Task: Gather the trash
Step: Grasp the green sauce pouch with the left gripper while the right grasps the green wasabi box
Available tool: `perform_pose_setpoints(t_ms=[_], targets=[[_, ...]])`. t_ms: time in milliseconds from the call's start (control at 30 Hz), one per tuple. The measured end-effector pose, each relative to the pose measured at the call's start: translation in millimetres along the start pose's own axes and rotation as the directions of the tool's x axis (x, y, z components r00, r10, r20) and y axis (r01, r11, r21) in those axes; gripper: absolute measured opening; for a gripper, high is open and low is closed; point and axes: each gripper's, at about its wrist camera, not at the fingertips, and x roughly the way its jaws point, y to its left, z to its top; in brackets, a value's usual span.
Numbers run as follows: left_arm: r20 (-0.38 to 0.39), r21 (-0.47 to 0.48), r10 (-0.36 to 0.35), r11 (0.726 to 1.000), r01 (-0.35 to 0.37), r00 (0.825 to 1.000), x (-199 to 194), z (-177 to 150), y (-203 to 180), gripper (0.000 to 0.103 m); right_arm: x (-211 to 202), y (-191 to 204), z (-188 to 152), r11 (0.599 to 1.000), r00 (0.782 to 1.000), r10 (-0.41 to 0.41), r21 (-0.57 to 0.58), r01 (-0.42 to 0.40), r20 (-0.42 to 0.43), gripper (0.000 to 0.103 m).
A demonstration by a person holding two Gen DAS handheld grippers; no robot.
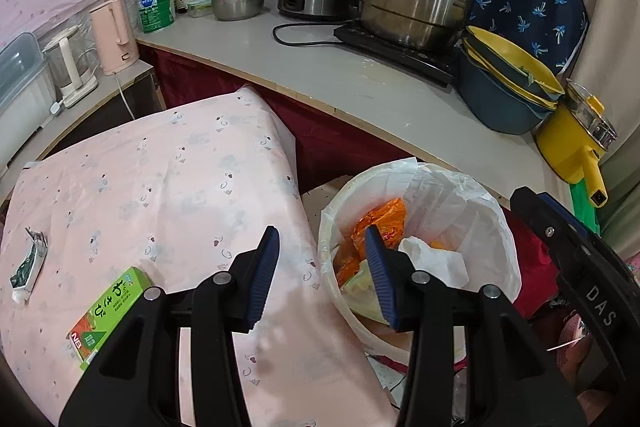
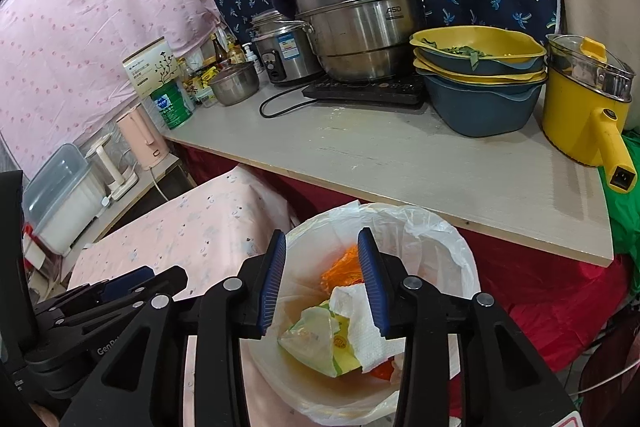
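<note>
White liner bags the trash bin (image 2: 460, 247), where an orange wrapper (image 1: 380, 219), a paper towel (image 2: 368, 331) and a green-yellow packet (image 2: 320, 339) lie. My right tongs (image 2: 322, 283) hang above it, apart and empty. My left tongs (image 1: 322, 275) gape empty over the pink-clothed counter (image 1: 180, 187), near a wasabi box (image 1: 108, 315) and a squeezed tube (image 1: 28, 267).

Legible markings: "ASD" on the steel steamer pot (image 2: 360, 23); "わさび" and "NB" on the green wasabi box (image 1: 110, 315); "DAS" on the right gripper's black body (image 1: 600, 303); "GenD…", cut off, on the left gripper's body (image 2: 108, 351).
</note>
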Motion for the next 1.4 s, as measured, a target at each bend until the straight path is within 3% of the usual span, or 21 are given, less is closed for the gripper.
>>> perform_pose_setpoints(t_ms=[133, 433, 567, 767, 1033, 1400], targets=[[0.013, -0.014, 0.016, 1.0, -0.016, 1.0, -6, -3, 10, 0.051, 0, 12, -3, 1.0, 1.0, 0.013, -0.015, -0.013, -0.004, 0.039], [0.037, -0.046, 0.048, 0.998, -0.046, 0.998, -22, -9, 38, 0.051, -1, 48, -15, 0.997, 0.998, 0.053, -0.061, -0.055, -0.024, 0.04], [0.044, -0.073, 0.073, 0.995, -0.07, 0.996, -30, -14, 59, 0.057, -3, 66, -20, 0.994, 0.997, 0.073, -0.079, -0.075, -0.03, 0.045], [0.046, -0.106, 0.13, 0.987, -0.124, 0.99, -39, -28, 100, 0.058, 1, 99, -37, 0.986, 0.991, 0.112, -0.119, -0.12, -0.067, 0.046], [0.02, -0.16, 0.206, 0.967, -0.2, 0.978, -48, -55, 163, 0.058, 17, 157, -80, 0.964, 0.97, 0.175, -0.17, -0.203, -0.167, 0.046], [-0.037, -0.199, 0.326, 0.924, -0.327, 0.944, -55, -103, 256, 0.058, 43, 219, -136, 0.937, 0.926, 0.223, -0.194, -0.29, -0.306, 0.046]])
